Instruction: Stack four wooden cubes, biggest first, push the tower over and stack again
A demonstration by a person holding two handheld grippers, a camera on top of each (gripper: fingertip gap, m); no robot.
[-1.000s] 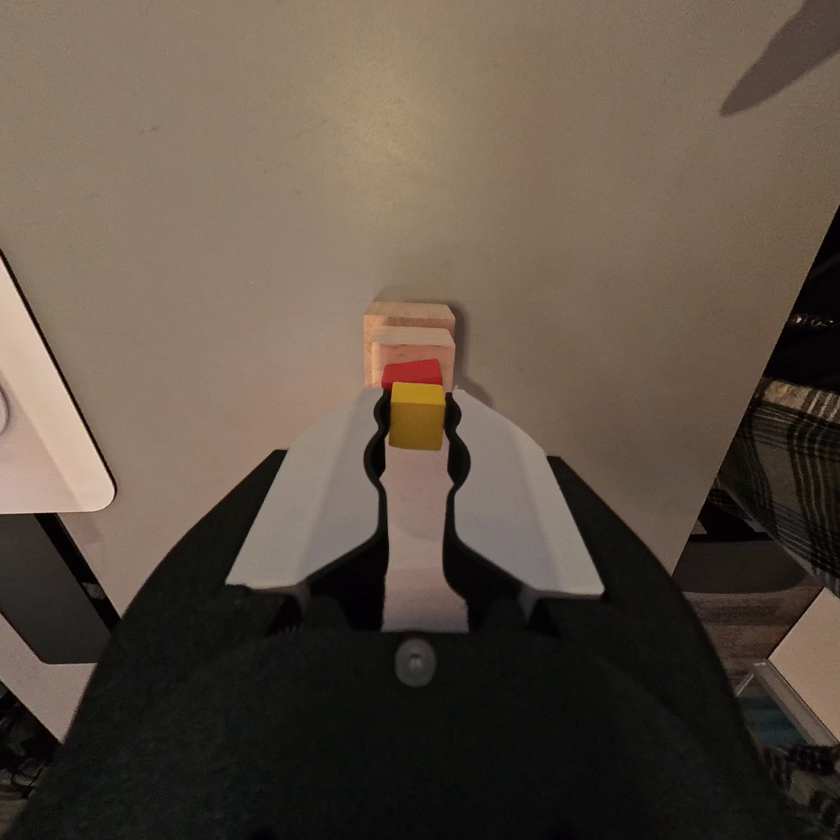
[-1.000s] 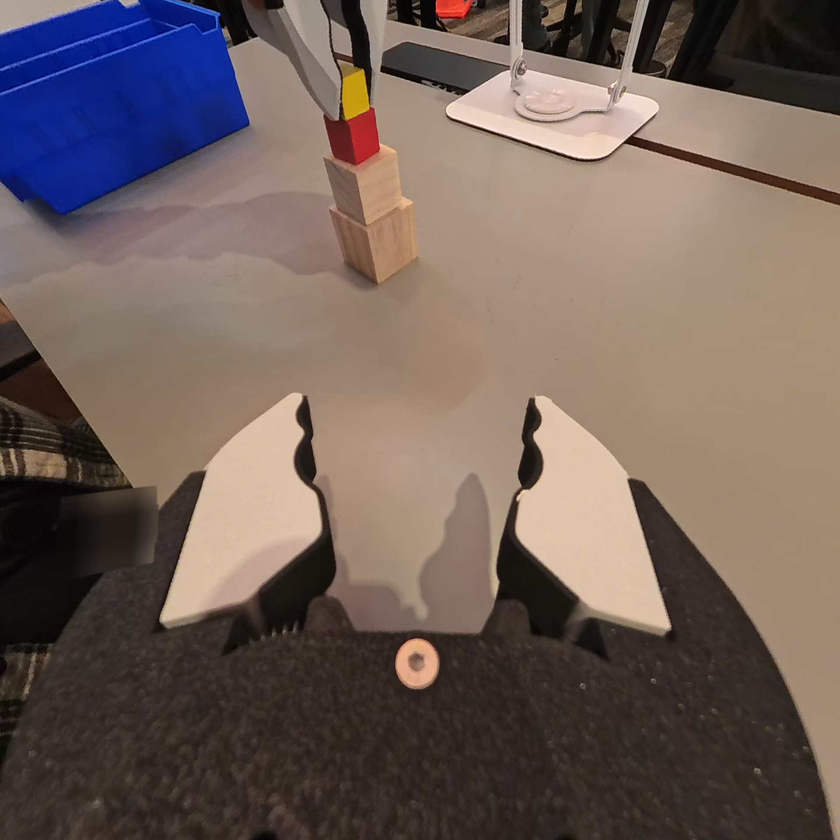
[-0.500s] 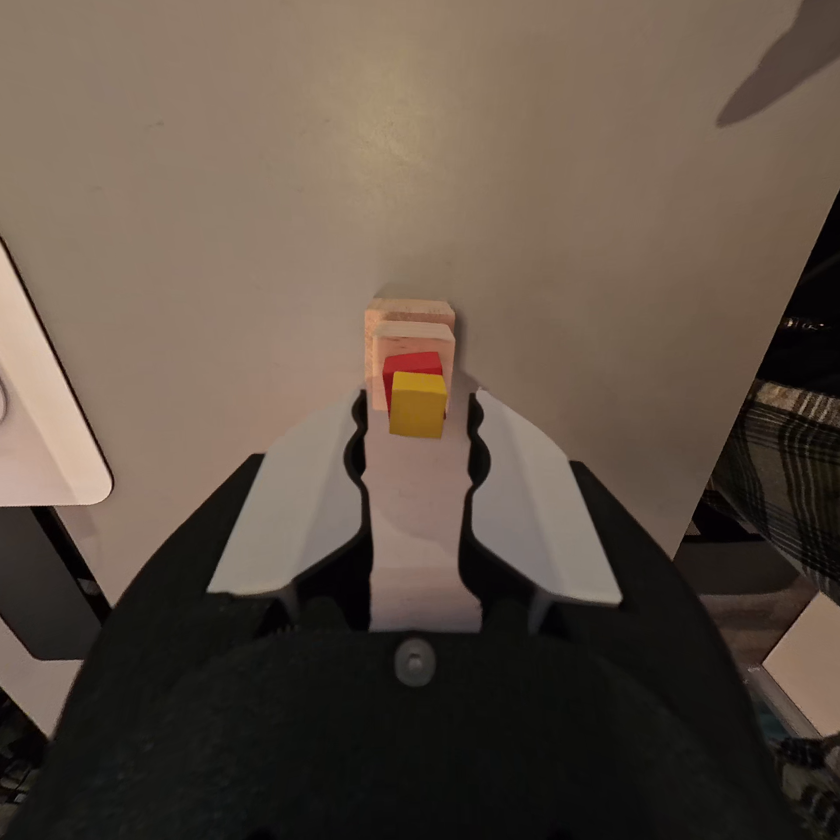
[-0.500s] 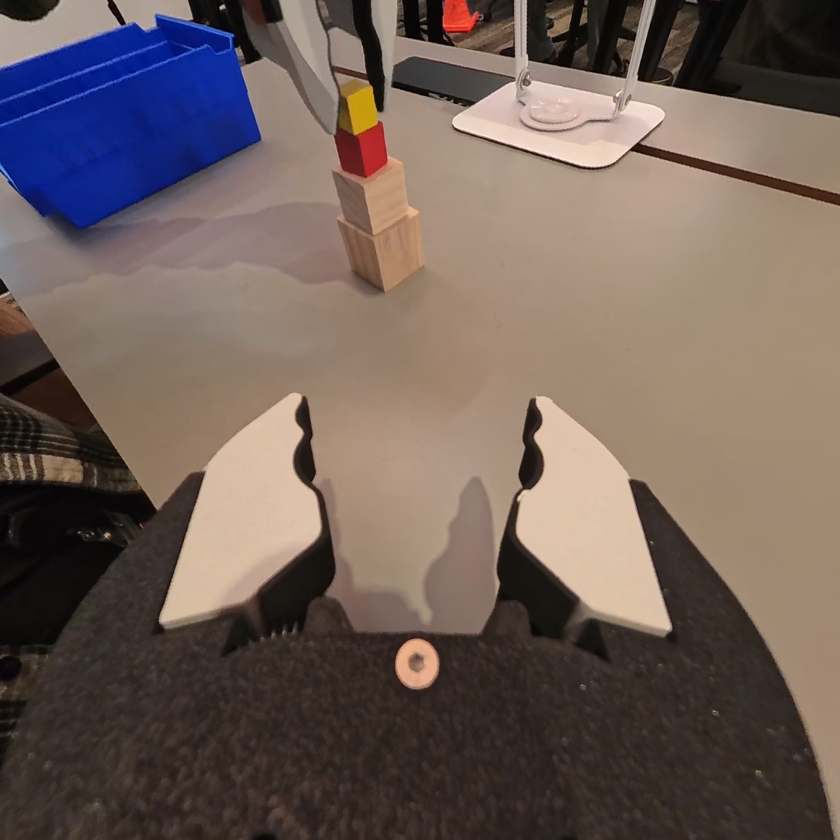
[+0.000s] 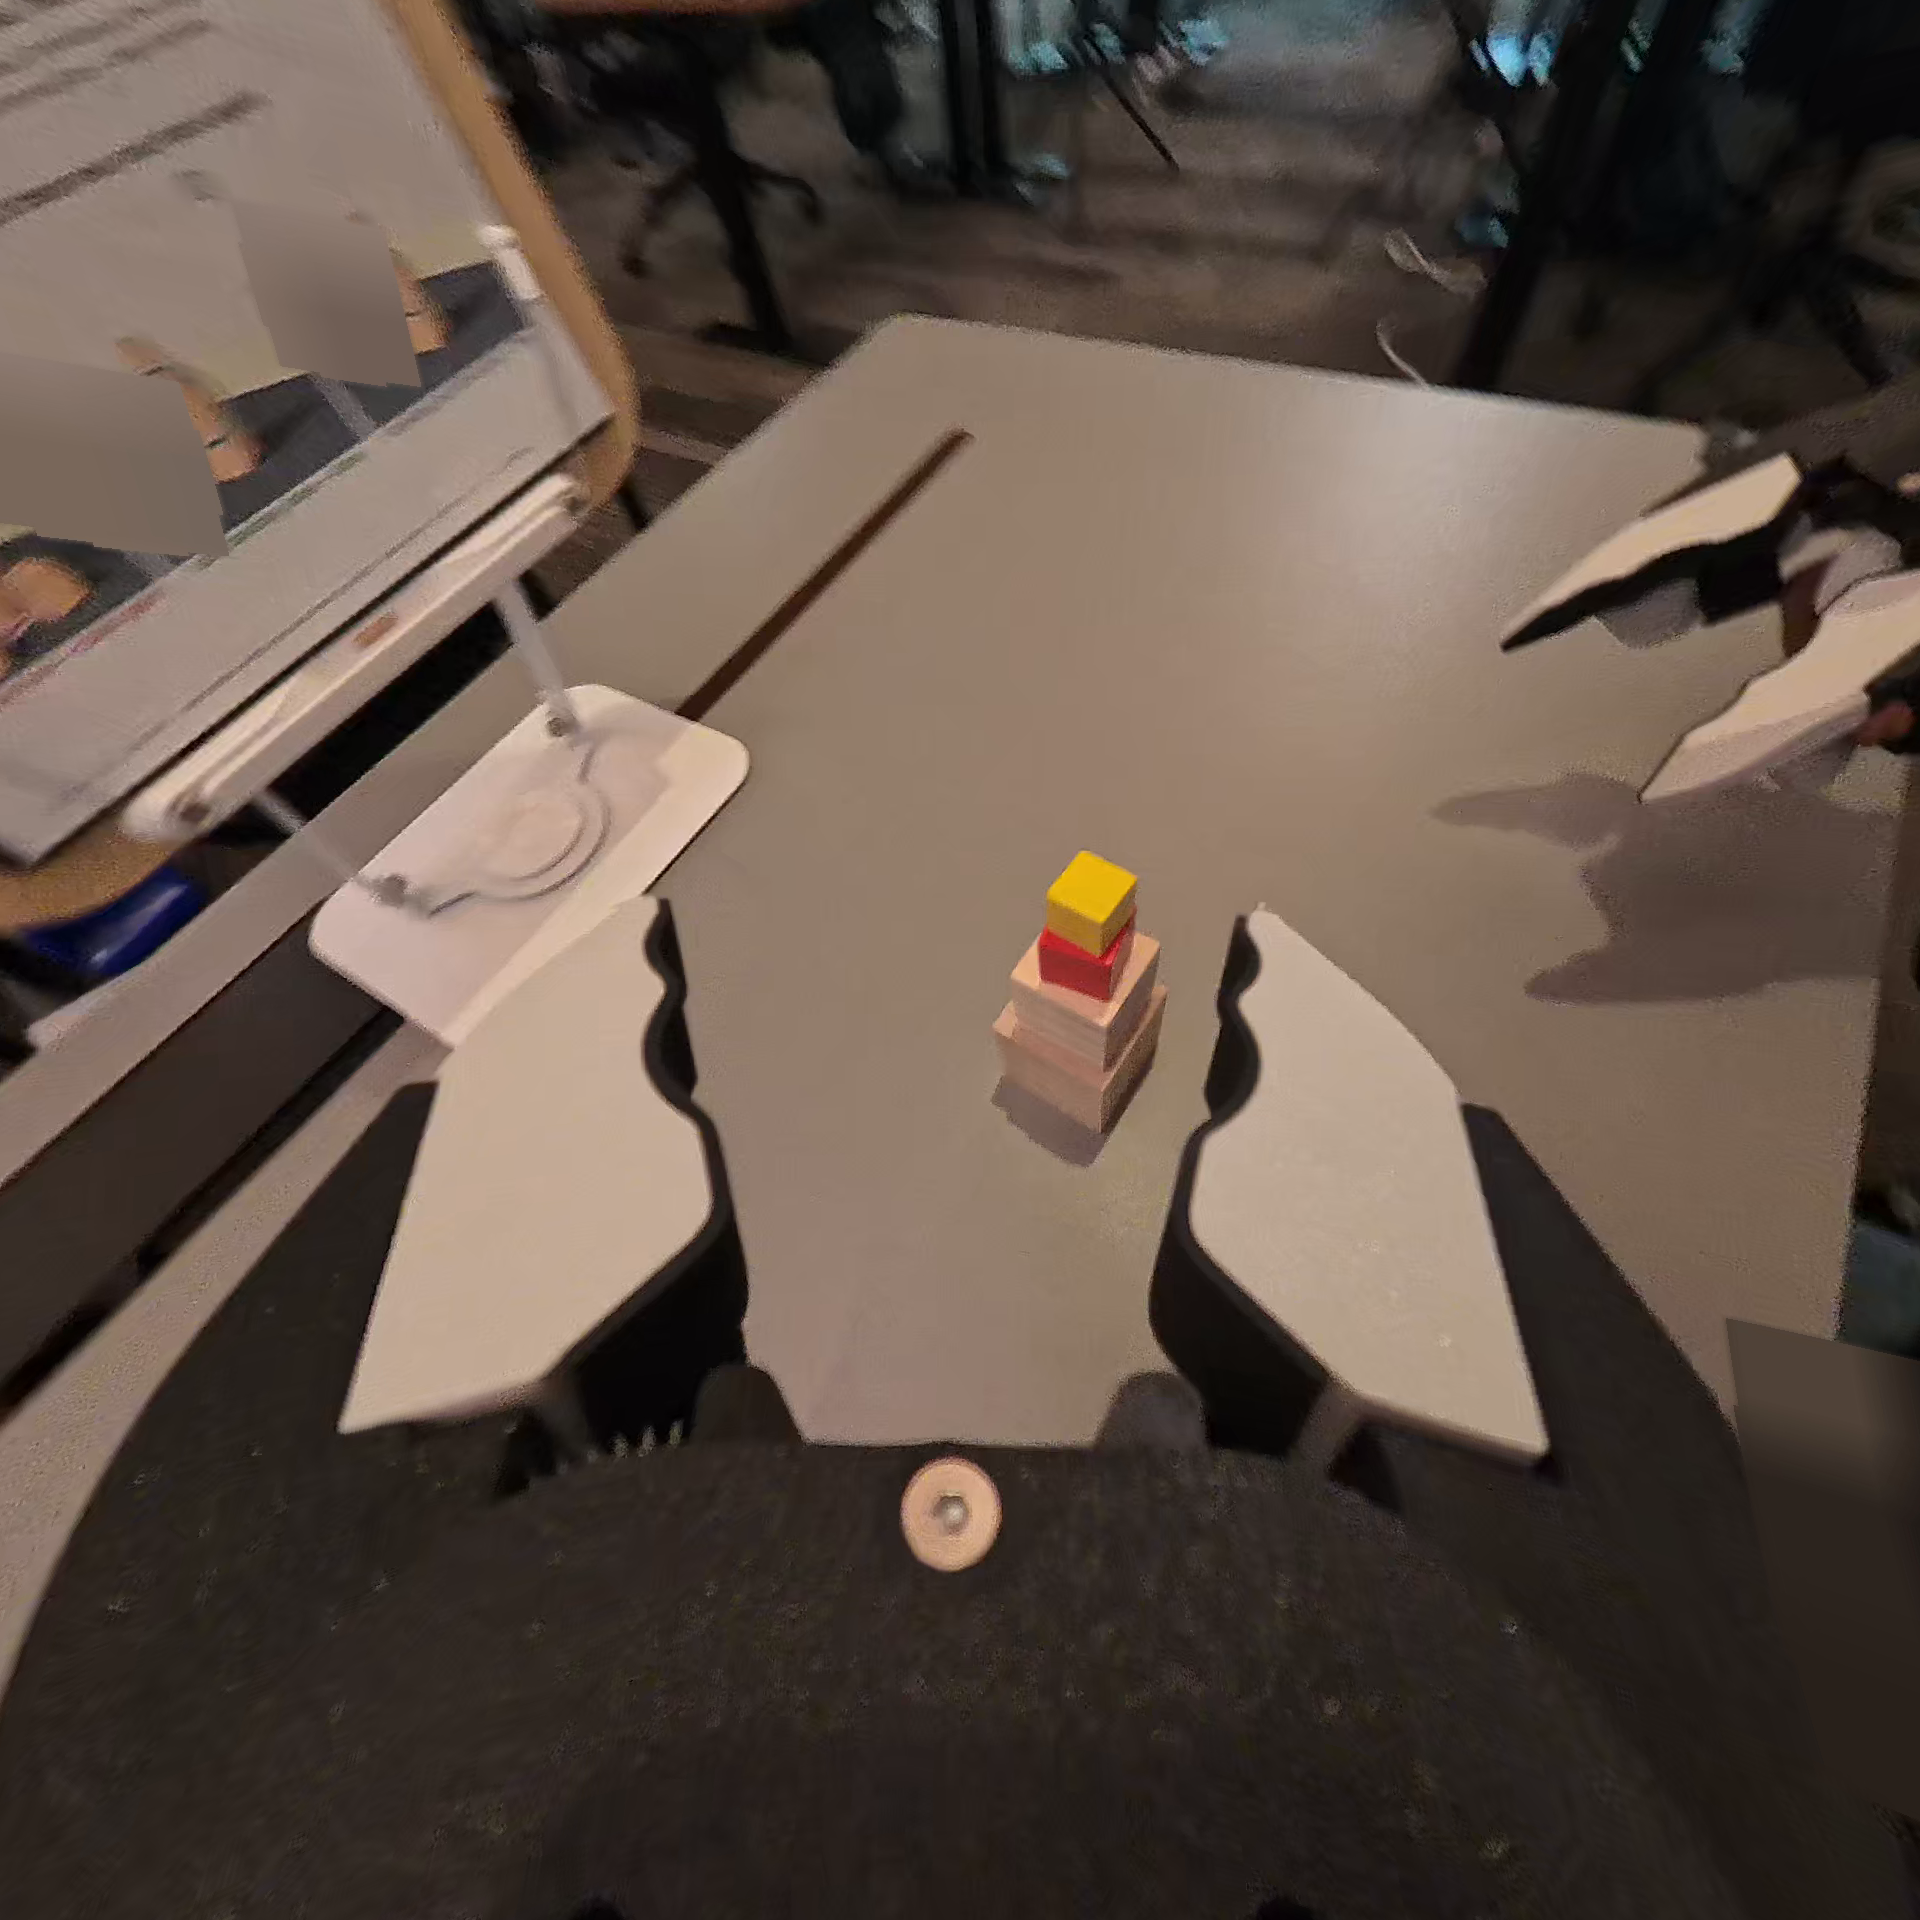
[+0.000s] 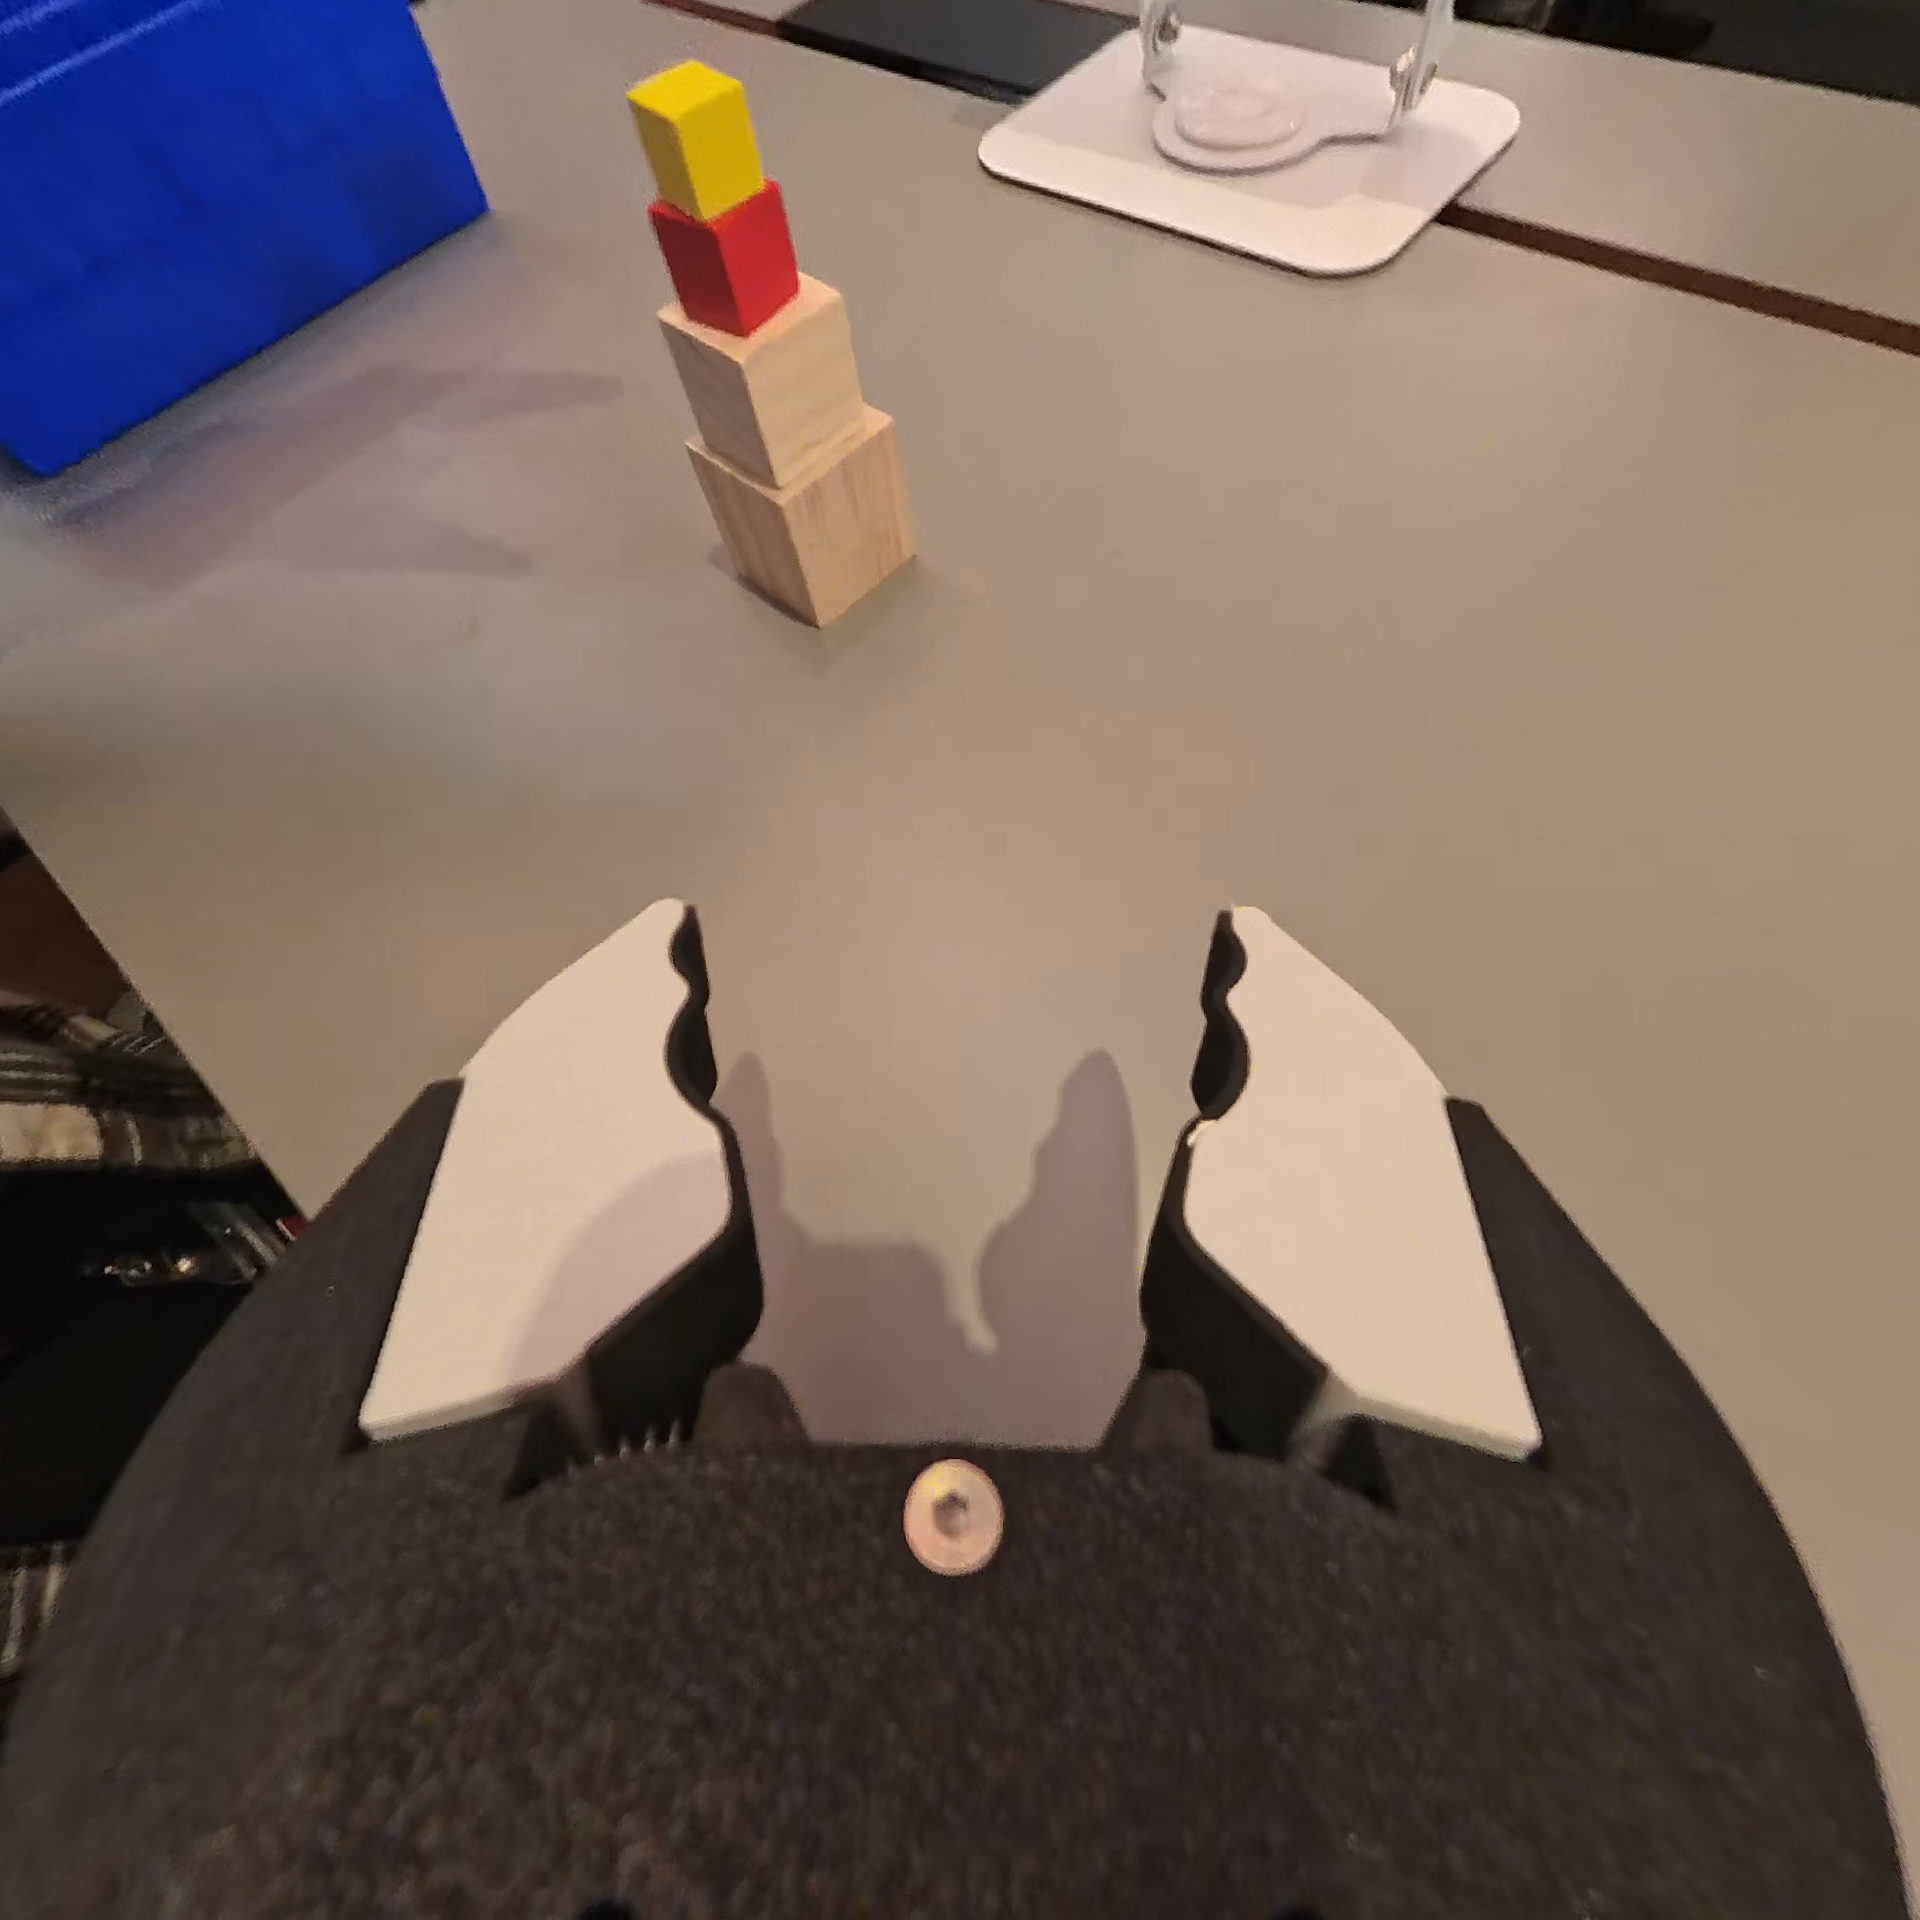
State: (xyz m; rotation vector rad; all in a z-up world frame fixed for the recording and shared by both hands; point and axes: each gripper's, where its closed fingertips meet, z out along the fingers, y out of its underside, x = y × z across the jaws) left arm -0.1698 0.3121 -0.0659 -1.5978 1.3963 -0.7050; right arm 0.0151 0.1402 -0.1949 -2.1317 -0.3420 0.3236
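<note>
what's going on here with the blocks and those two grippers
A person is working two handheld grippers over a grey table. A tower of four cubes stands finished: a large plain wooden cube at the bottom, a smaller plain wooden cube on it, then a red cube, and a small yellow cube on top. The left gripper and right gripper are both open, empty and clear of the tower.
</note>
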